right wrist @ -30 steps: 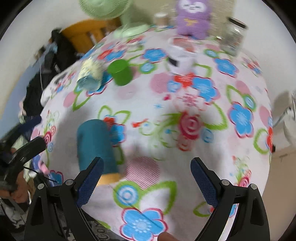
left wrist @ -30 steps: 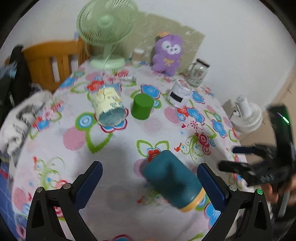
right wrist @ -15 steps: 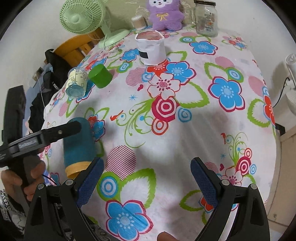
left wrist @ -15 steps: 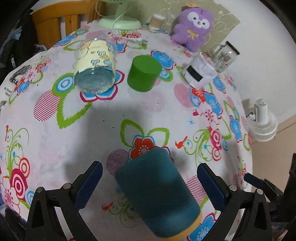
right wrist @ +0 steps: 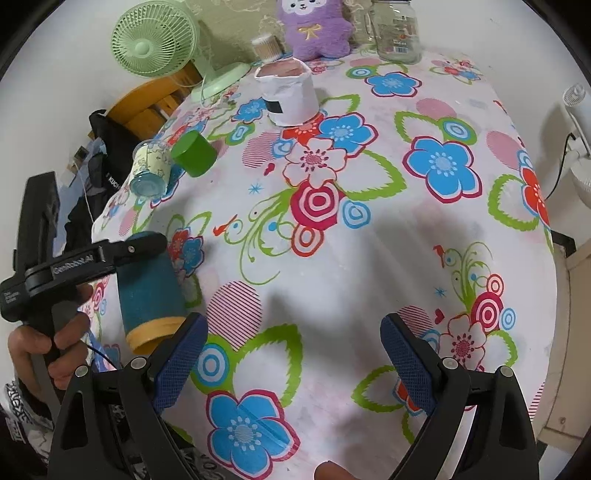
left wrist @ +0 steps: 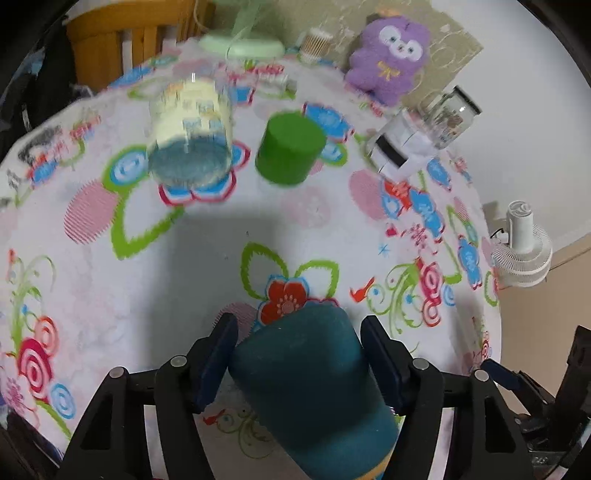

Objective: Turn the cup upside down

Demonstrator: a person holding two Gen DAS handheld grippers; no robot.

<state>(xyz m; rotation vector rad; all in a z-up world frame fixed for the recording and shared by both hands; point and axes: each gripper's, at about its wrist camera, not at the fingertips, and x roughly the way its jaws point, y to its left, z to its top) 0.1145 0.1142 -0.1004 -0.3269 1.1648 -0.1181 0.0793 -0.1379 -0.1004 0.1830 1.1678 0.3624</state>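
Observation:
A teal cup (left wrist: 310,391) with a yellow rim lies on its side on the flowered tablecloth (left wrist: 184,258), its base pointing away from me. My left gripper (left wrist: 299,354) has closed its blue pads on both sides of the cup. In the right wrist view the cup (right wrist: 151,295) lies at the table's left edge with the left gripper (right wrist: 125,254) over it. My right gripper (right wrist: 291,358) is open and empty above the tablecloth (right wrist: 369,258), to the right of the cup.
A green cup (left wrist: 290,147) and a clear patterned cup (left wrist: 190,136) sit farther back. A white paper-wrapped cup (right wrist: 288,94), a glass jar (right wrist: 397,31), a purple plush (right wrist: 314,27) and a green fan (right wrist: 159,40) stand at the far side. A wooden chair (left wrist: 129,33) stands behind.
My left gripper moved in over the teal cup and closed its pads from wide open onto the cup's sides. My right gripper stayed open and shifted little.

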